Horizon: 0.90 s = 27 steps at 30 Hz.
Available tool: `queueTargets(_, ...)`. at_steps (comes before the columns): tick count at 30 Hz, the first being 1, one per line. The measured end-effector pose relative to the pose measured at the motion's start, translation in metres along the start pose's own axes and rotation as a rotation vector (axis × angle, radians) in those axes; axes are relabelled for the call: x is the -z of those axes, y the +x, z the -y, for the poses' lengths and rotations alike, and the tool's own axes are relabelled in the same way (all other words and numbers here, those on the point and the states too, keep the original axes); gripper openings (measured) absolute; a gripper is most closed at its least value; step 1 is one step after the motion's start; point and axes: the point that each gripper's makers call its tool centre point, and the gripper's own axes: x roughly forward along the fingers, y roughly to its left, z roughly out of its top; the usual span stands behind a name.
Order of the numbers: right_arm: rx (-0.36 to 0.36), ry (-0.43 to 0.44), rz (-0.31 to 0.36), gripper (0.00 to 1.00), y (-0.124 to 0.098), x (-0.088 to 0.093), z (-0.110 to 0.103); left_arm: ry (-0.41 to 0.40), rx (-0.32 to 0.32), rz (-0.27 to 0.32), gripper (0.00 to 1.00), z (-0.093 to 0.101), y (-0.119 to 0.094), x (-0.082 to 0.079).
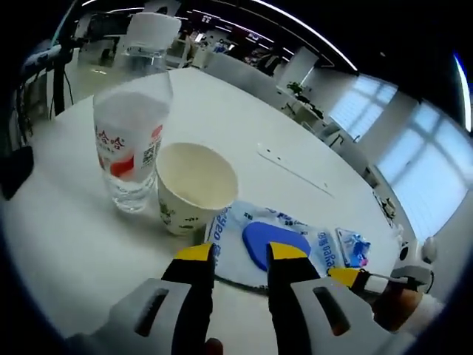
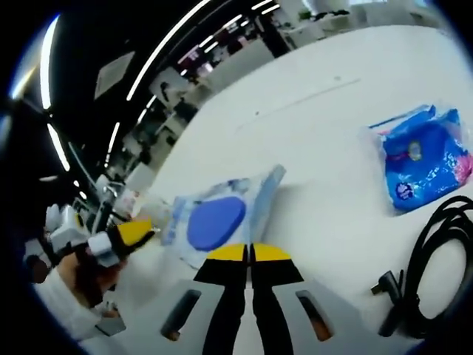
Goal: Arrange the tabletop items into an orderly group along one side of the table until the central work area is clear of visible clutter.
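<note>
A wet-wipes pack (image 1: 277, 240) with a blue lid lies flat on the white tabletop (image 1: 74, 222), just beside a paper cup (image 1: 194, 186) that stands next to a clear water bottle (image 1: 133, 126). In the left gripper view we see our left gripper (image 1: 242, 253) parted, its yellow tips straddling the pack's near edge, while the right gripper reaches in from the right at the pack's far end. The right gripper view shows what the other lacks: our right gripper (image 2: 249, 253), jaws pressed together at the pack's edge, a blue tissue packet (image 2: 423, 157) well apart, and a coiled black cable (image 2: 425, 274).
</note>
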Motion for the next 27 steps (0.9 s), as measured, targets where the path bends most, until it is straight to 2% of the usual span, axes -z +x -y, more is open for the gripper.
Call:
queueTargets(3, -0.012, -0.010, 0.001, 0.01, 0.000, 0.000, -0.002, -0.020, 0.036, 0.022, 0.27, 0.004, -0.023, 0.006)
queueTargets(6, -0.018, -0.075, 0.003, 0.16, -0.001, -0.001, -0.005, -0.035, 0.064, 0.044, 0.29, 0.006, -0.043, 0.010)
queueTargets(8, -0.022, -0.097, 0.017, 0.23, -0.005, -0.005, -0.007, -0.031, 0.069, 0.068, 0.31, 0.004, -0.063, 0.012)
queueTargets(11, -0.040, -0.130, 0.019, 0.30, -0.014, -0.010, -0.011, -0.033, 0.074, 0.103, 0.41, 0.000, -0.084, 0.011)
queueTargets(13, -0.051, -0.164, 0.017, 0.35, -0.019, -0.011, -0.013, -0.054, 0.079, 0.146, 0.52, -0.002, -0.096, 0.006)
queueTargets(17, -0.070, -0.202, 0.015, 0.44, -0.032, -0.012, -0.013, -0.051, 0.078, 0.189, 0.76, -0.004, -0.114, 0.006)
queueTargets(21, -0.110, -0.270, 0.008, 0.55, -0.045, -0.012, -0.016, -0.022, 0.062, 0.207, 0.98, -0.005, -0.128, 0.008)
queueTargets(24, -0.129, -0.330, 0.002, 0.62, -0.058, -0.011, -0.017, -0.003, 0.095, 0.216, 1.00, 0.001, -0.137, 0.010)
queueTargets(27, -0.135, -0.365, -0.004, 0.65, -0.069, -0.010, -0.013, 0.085, 0.098, 0.201, 1.00, 0.005, -0.144, 0.015)
